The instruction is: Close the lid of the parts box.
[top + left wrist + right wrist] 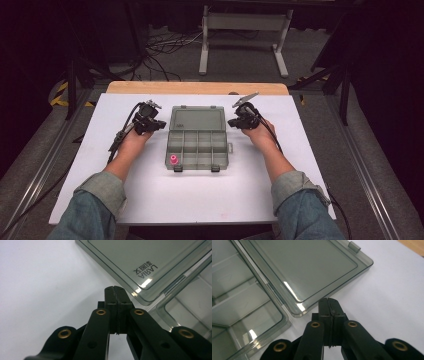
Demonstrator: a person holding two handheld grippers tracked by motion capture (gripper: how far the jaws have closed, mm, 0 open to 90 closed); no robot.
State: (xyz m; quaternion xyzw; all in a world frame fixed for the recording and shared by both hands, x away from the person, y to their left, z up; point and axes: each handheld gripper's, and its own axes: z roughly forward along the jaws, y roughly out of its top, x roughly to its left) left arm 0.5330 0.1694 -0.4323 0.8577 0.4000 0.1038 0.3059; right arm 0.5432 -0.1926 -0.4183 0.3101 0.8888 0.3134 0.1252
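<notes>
A clear grey compartment box (197, 150) lies open mid-table, its lid (196, 120) folded flat on the far side. A small pink piece (173, 160) sits in the box's front left compartment. My left gripper (159, 123) rests just left of the lid, jaws pressed together on nothing, its tip (114, 288) close to the lid's corner (140, 296). My right gripper (233, 121) sits just right of the lid, also shut and empty, its tip (328, 301) near the lid's edge (312, 306).
The white table top (150, 200) has open room in front of the box and at both sides. A wooden strip (197, 88) runs along its far edge. Cables (160, 50) and a white stand (245, 30) lie on the floor beyond.
</notes>
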